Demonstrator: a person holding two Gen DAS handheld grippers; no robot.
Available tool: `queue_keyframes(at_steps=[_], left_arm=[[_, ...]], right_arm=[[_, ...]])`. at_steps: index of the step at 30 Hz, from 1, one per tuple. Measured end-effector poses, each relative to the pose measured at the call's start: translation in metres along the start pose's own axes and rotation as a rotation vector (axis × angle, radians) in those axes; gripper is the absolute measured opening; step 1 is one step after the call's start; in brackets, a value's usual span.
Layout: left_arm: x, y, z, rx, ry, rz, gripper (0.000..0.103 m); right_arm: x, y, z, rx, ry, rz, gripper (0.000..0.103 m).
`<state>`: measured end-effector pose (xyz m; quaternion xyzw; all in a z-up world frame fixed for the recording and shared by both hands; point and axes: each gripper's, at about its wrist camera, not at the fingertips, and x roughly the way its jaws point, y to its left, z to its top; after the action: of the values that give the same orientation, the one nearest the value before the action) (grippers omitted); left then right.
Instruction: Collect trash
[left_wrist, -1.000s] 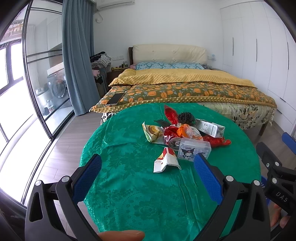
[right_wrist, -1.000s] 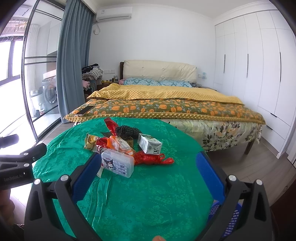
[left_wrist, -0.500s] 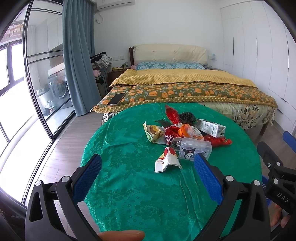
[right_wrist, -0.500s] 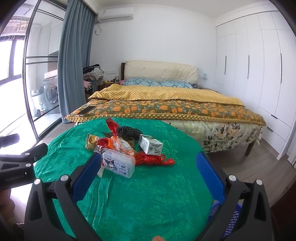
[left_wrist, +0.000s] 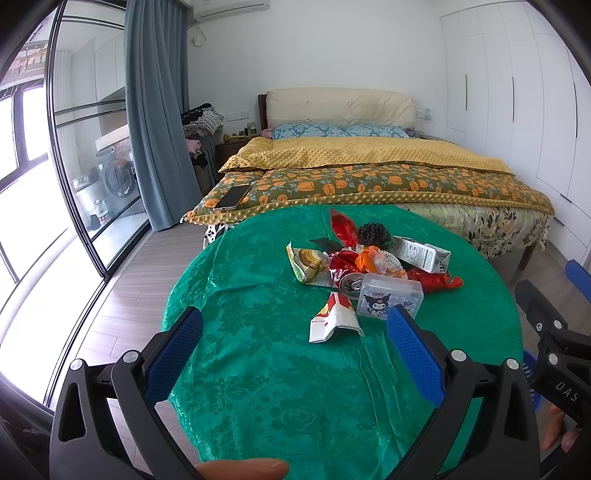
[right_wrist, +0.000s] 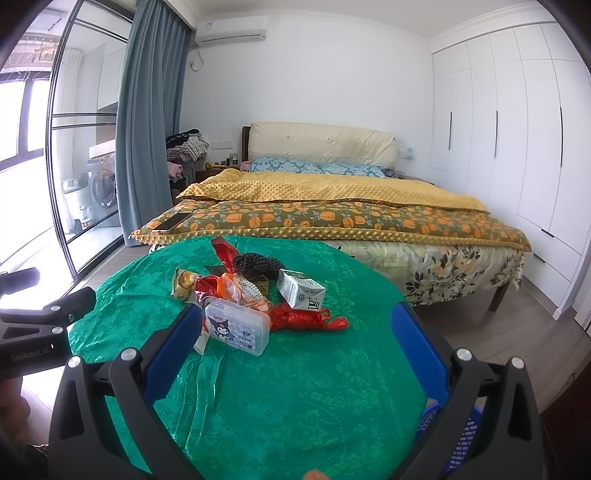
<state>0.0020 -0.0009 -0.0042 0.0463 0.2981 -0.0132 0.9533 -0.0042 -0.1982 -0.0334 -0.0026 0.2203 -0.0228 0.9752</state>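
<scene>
bedroom light pours through the glass doors at the left onto a round table (left_wrist: 258, 369) draped in a green patterned cloth, with a bed (left_wrist: 369, 162) under a yellow and orange quilt right behind it. a phone (left_wrist: 232, 197) lies on the quilt's near corner, and white wardrobes (right_wrist: 517, 147) fill the right wall.

all the trash sits in one heap past the middle of the table. nearest is a torn white and red wrapper (left_wrist: 334, 319), just beside a clear plastic box (left_wrist: 389, 297) with a cartoon sticker on it. a crushed can (left_wrist: 350, 284) touches the box's left end. behind them are a yellow snack bag (left_wrist: 306, 262), an orange wrapper (left_wrist: 371, 258), a white carton (left_wrist: 423, 254) on its side, a crumpled red bag (left_wrist: 436, 282) at the right edge of the heap, a tall red wrapper (left_wrist: 341, 229) and a dark knobbly ball (left_wrist: 373, 233) at the back.

the left gripper (left_wrist: 293, 354) hangs over the near part of the table, its blue pads spread wide with nothing between them. the right gripper (right_wrist: 293, 350) is spread just as wide and holds nothing either, short of the heap. a blue slatted basket (right_wrist: 458, 439) peeks out low at the right, beside the table.
</scene>
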Motion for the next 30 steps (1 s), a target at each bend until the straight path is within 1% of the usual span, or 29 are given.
queue_keyframes(at_steps=[17, 30], left_arm=[[0.0004, -0.0009, 0.0, 0.0, 0.0, 0.0, 0.099], [-0.0007, -0.0005, 0.0006, 0.0, -0.001, 0.0, 0.099]], right_arm=[[0.0003, 0.0004, -0.0008, 0.0, -0.002, 0.0, 0.098], [-0.0038, 0.0006, 0.0045, -0.003, -0.007, 0.003, 0.098]])
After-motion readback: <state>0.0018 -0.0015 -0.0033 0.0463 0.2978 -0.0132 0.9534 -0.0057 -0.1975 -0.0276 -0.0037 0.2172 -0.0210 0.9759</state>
